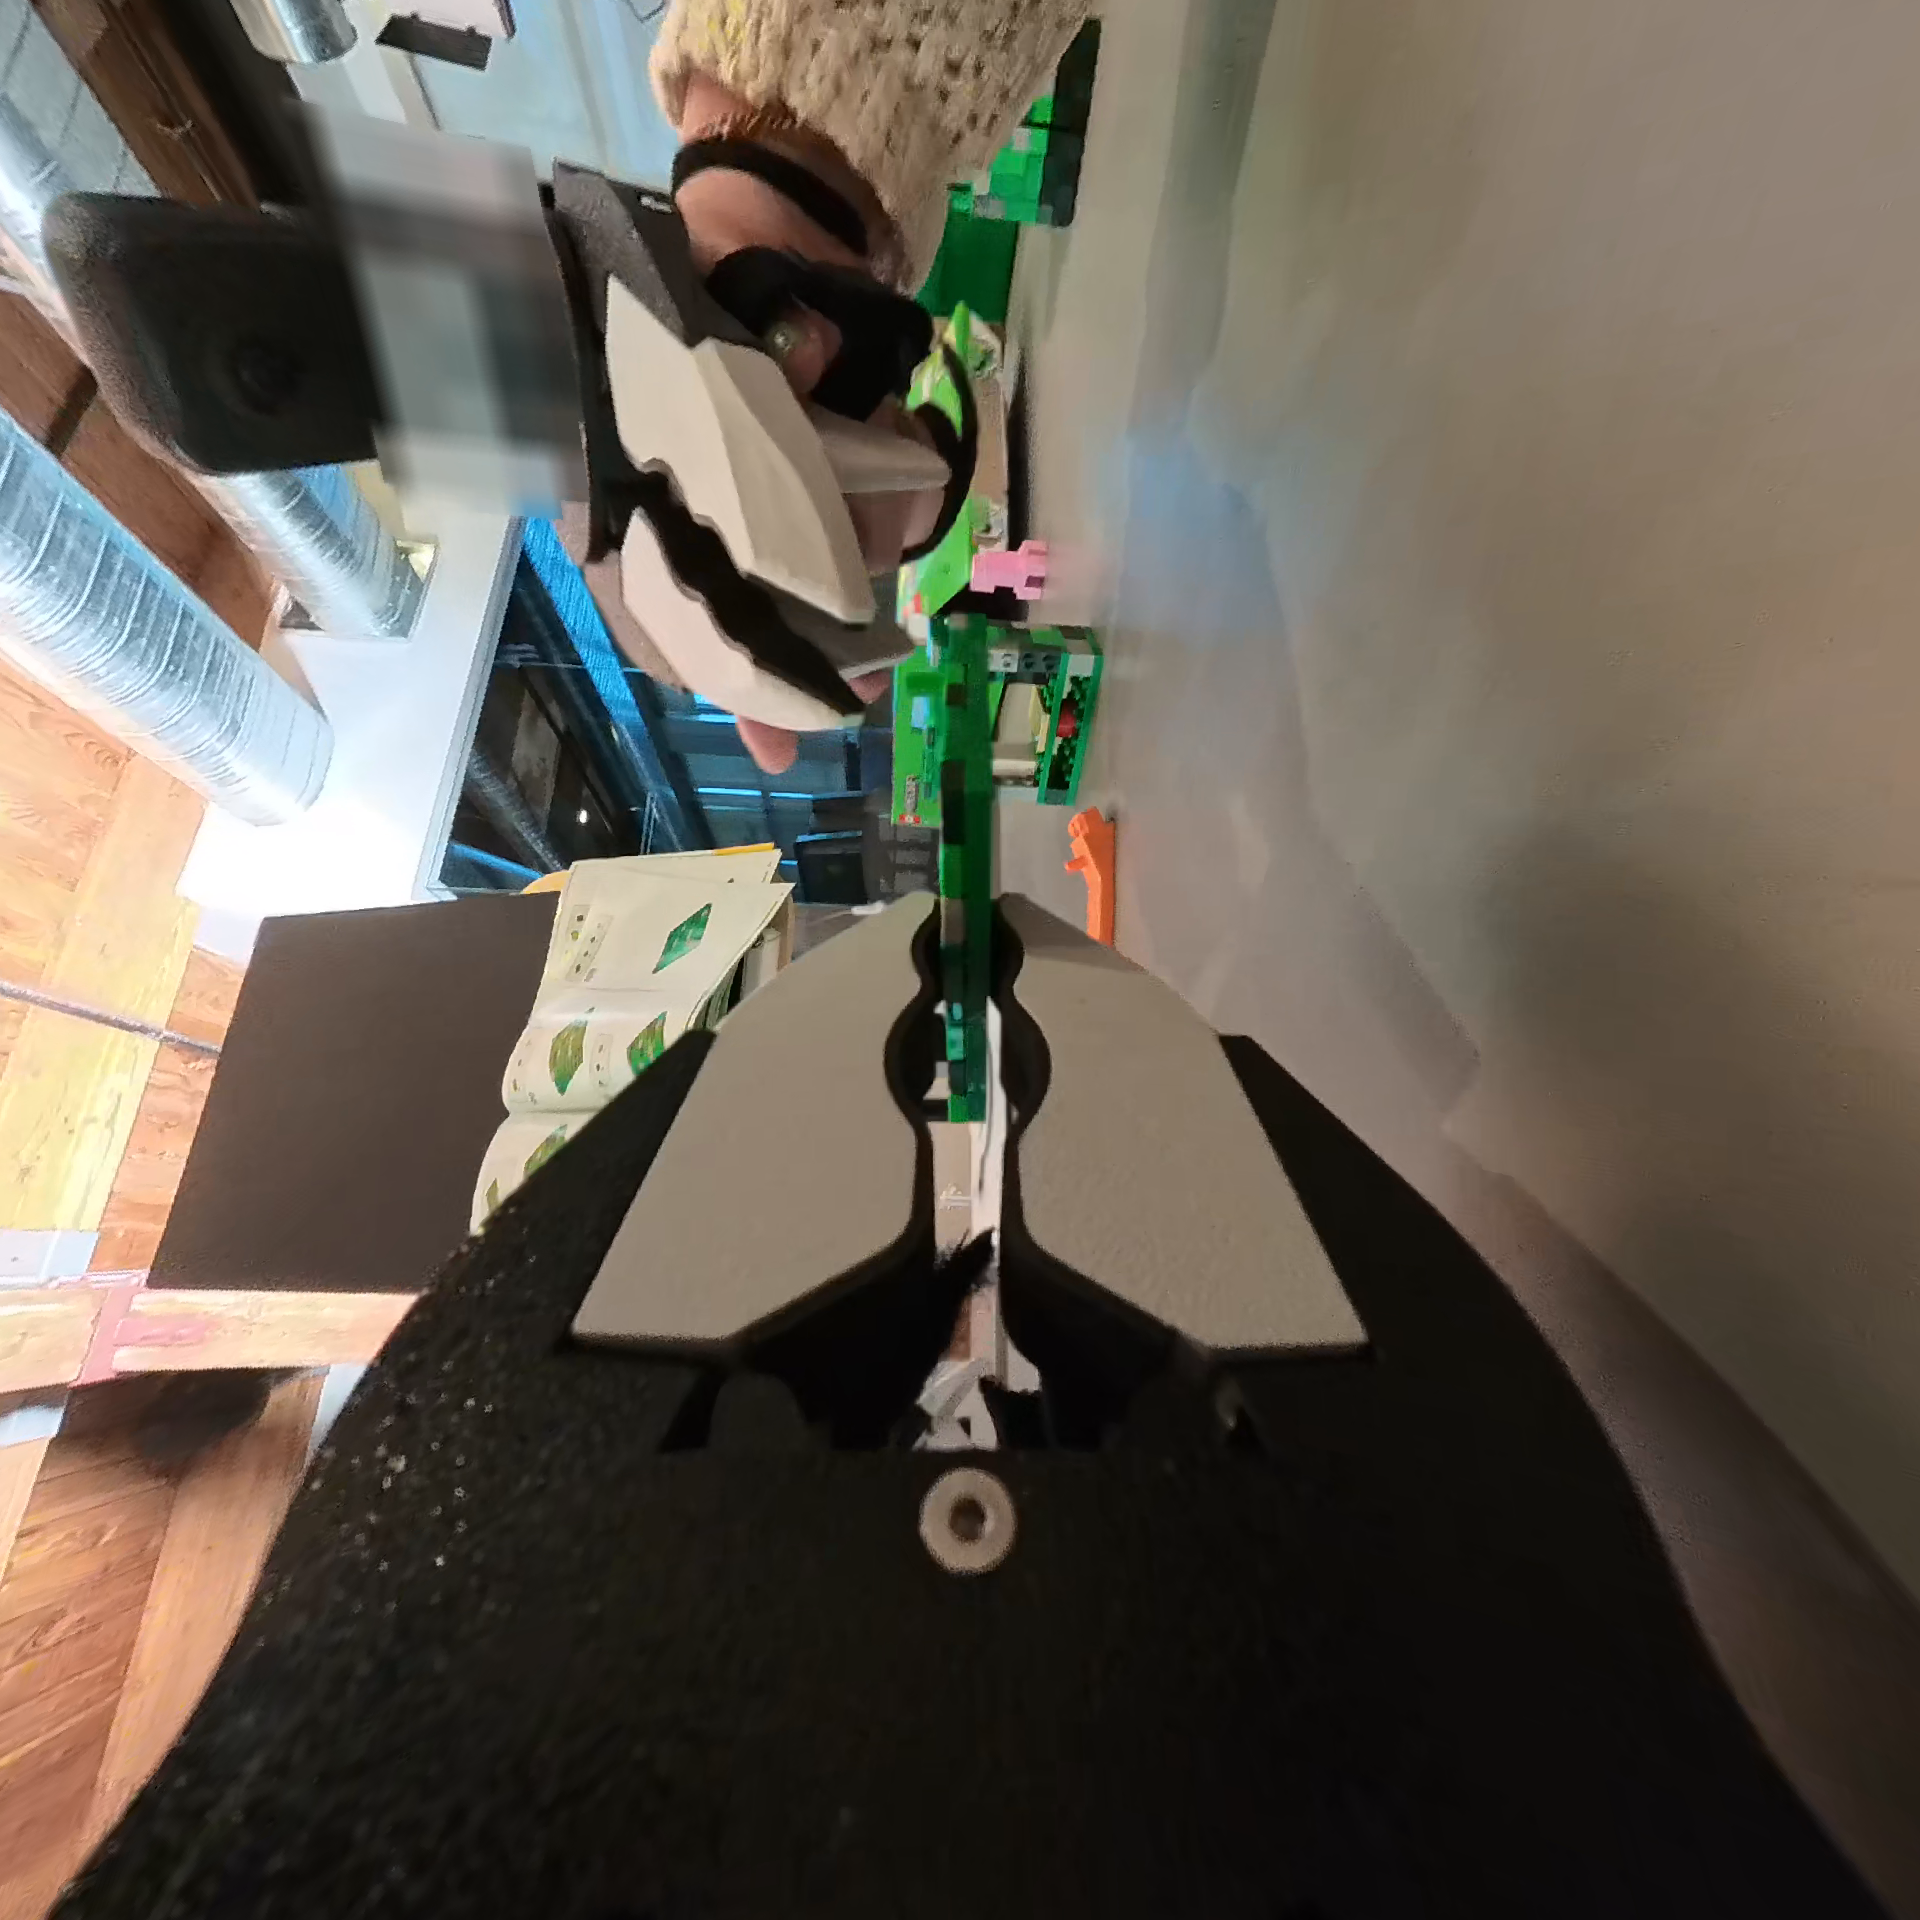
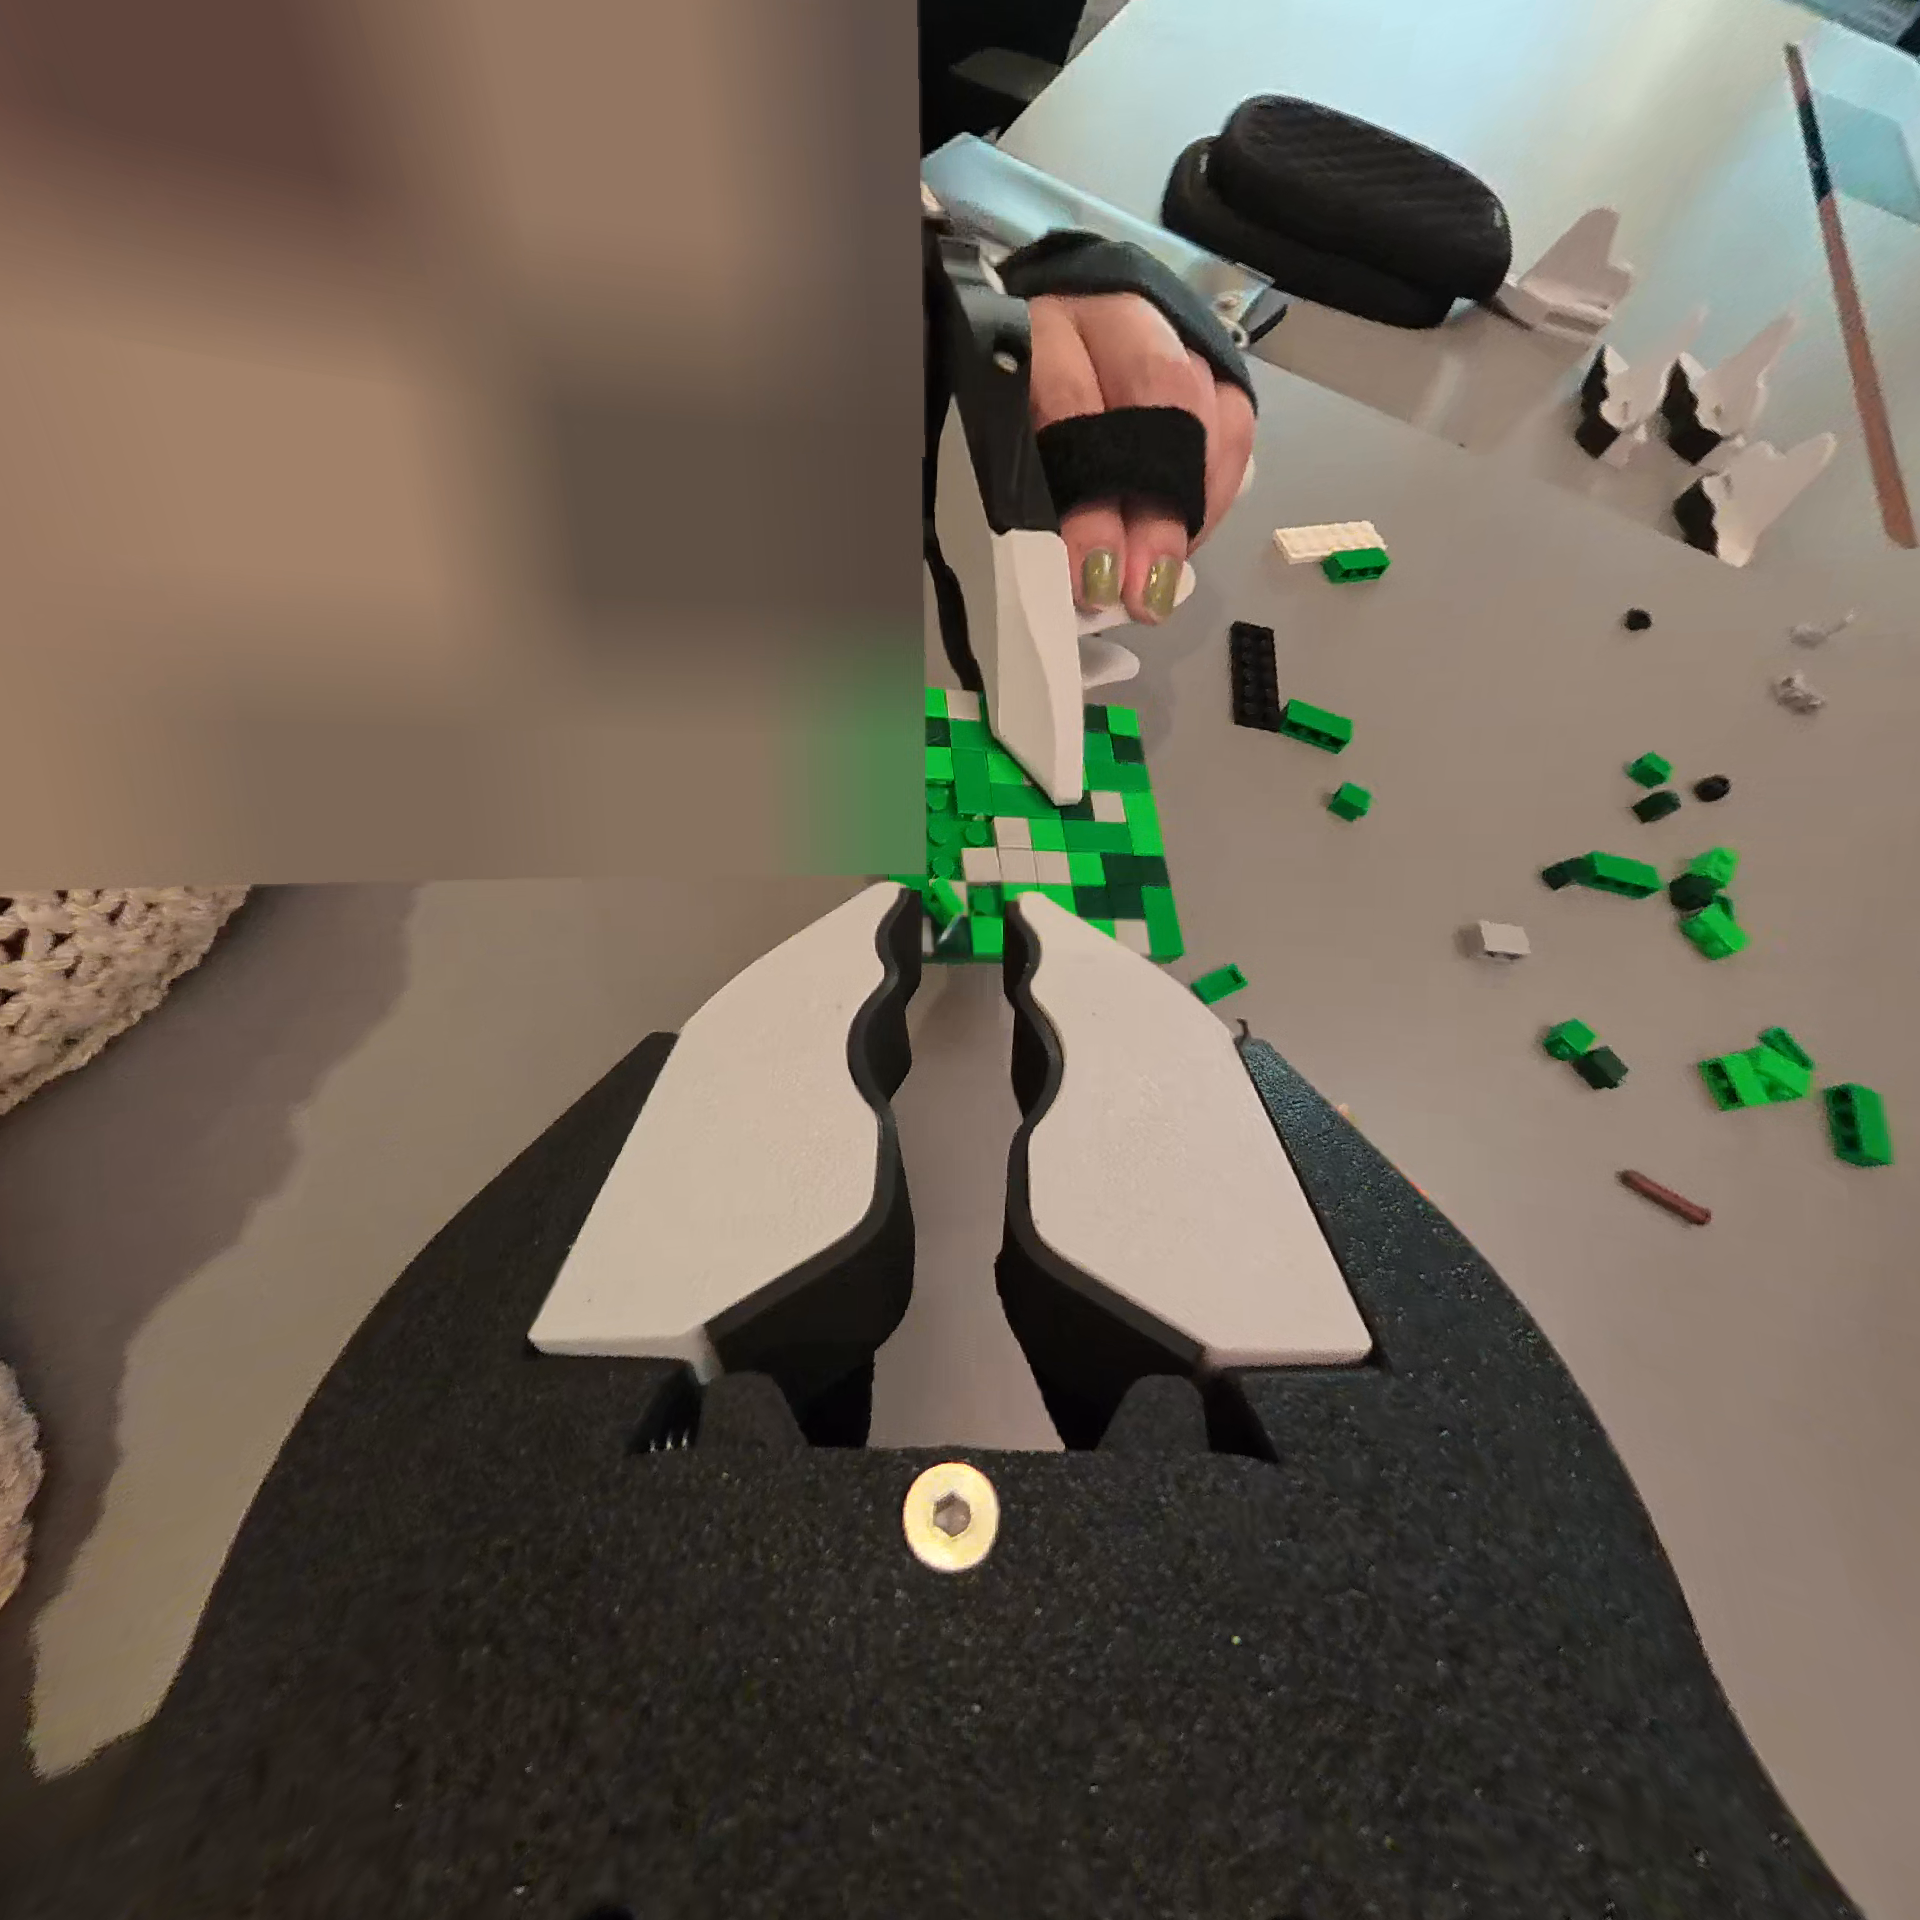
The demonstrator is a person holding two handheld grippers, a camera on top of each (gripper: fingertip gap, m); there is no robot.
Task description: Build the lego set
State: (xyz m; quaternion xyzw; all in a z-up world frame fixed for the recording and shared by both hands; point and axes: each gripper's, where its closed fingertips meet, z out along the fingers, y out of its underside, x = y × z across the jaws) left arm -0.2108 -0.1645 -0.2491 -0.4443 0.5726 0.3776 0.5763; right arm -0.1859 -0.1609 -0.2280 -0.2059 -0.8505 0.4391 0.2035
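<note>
A flat green mosaic plate (image 2: 1101, 852) of light green, dark green and white tiles is held over the grey table (image 2: 1455, 1351). My left gripper (image 1: 968, 914) is shut on the plate's edge (image 1: 964, 748), which shows edge-on in the left wrist view. It also shows in the right wrist view (image 2: 1060, 779), coming down onto the plate from above. My right gripper (image 2: 961, 909) is open with a narrow gap, its tips at the plate's near edge. Whether it touches the plate is unclear. It also shows in the left wrist view (image 1: 868, 644).
Several loose green bricks (image 2: 1714, 914), a black plate (image 2: 1254, 675), a white plate (image 2: 1330, 540) and a grey brick (image 2: 1501, 940) lie right of the plate. A black case (image 2: 1340, 229) sits behind. A small green build (image 1: 1049, 717), a pink piece (image 1: 1013, 569), an orange piece (image 1: 1096, 873) and a booklet (image 1: 644, 966) show.
</note>
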